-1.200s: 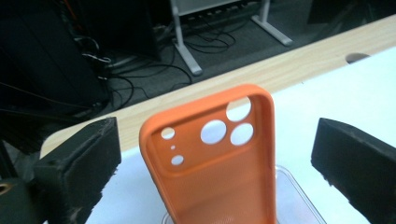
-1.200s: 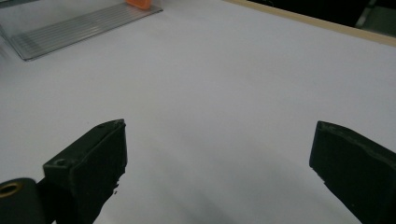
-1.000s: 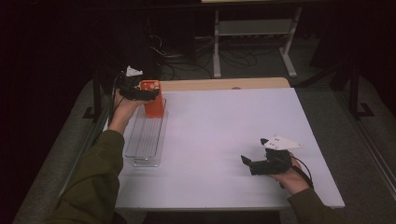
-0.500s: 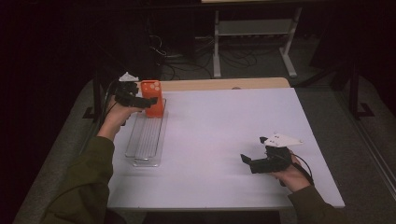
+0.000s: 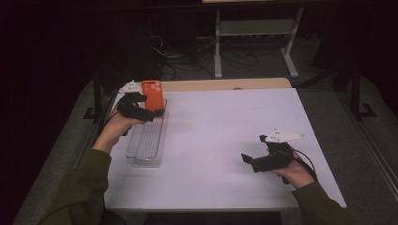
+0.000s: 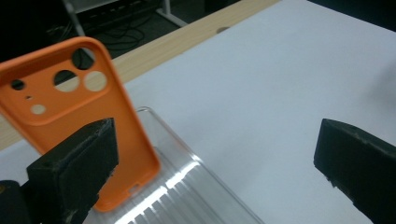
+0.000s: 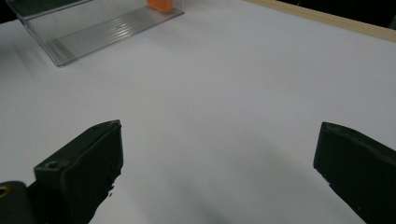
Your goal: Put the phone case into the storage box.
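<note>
An orange phone case [image 5: 153, 93] stands upright at the far end of a clear ridged rack [image 5: 146, 140] on the left of the white table. My left gripper [image 5: 146, 108] is open just left of the case. In the left gripper view the case [image 6: 70, 107] stands just behind the left jaw, apart from both jaws, with its foot in the rack [image 6: 187, 196]. That gripper [image 6: 215, 140] has nothing between its jaws. My right gripper [image 5: 254, 149] hovers open and empty over the near right of the table. Its own view shows the gripper [image 7: 217, 144] above bare white surface.
The white table top [image 5: 225, 126] has a wooden strip [image 5: 225, 84] along its far edge. The right gripper view has the rack [image 7: 93, 28] far off at top left. Behind the table, cables and a metal stand [image 5: 253, 28] sit on the dark floor.
My left gripper has drawn back from the orange case toward the person and now stands open beside it. The case stays upright in the rack. The right gripper has barely moved.
</note>
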`<state>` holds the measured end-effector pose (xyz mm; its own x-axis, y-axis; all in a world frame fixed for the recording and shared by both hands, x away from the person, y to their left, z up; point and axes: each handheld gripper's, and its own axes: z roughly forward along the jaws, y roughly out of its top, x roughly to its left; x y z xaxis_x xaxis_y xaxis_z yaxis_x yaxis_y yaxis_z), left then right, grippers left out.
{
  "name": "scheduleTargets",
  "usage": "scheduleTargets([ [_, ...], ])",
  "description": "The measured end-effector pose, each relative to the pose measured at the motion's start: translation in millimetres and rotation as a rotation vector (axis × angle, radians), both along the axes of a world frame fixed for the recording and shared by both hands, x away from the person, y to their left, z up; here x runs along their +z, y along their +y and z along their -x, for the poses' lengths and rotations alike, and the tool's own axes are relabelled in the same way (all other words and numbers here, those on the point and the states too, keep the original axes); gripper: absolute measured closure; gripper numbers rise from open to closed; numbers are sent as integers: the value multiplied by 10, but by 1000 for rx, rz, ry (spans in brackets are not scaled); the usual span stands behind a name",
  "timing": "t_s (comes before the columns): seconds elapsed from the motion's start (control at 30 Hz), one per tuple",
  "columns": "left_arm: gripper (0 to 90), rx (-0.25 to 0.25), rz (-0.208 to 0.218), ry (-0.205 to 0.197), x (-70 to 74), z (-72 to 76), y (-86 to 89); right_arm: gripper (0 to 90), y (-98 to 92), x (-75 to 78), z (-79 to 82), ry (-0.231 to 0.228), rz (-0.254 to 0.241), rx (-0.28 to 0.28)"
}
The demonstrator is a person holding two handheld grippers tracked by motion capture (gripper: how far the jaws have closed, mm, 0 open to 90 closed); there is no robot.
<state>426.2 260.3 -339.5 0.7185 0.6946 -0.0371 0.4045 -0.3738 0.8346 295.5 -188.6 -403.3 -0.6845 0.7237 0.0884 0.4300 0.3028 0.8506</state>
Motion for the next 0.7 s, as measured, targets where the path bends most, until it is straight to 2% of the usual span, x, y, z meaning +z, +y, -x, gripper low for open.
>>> scheduleTargets([
  [0.07, 0, -23, -8, -11, 2, 62, -21, 9, -4, 18, -3, 5, -2, 5],
  [0.1, 0, -30, 0, -3, 0, 101, -35, 9, -9, 25, -9, -3, -3, 11],
  [0.3, 0, -82, 11, -12, -32, 312, -90, 9, -27, 84, -25, -4, -14, 16],
  [0.47, 0, -108, 32, -5, -105, 469, -105, 8, -35, 137, -24, -6, -21, 28],
  [0.7, 0, -141, 38, -2, -186, 683, -125, 4, -41, 183, -21, -12, -28, 48],
])
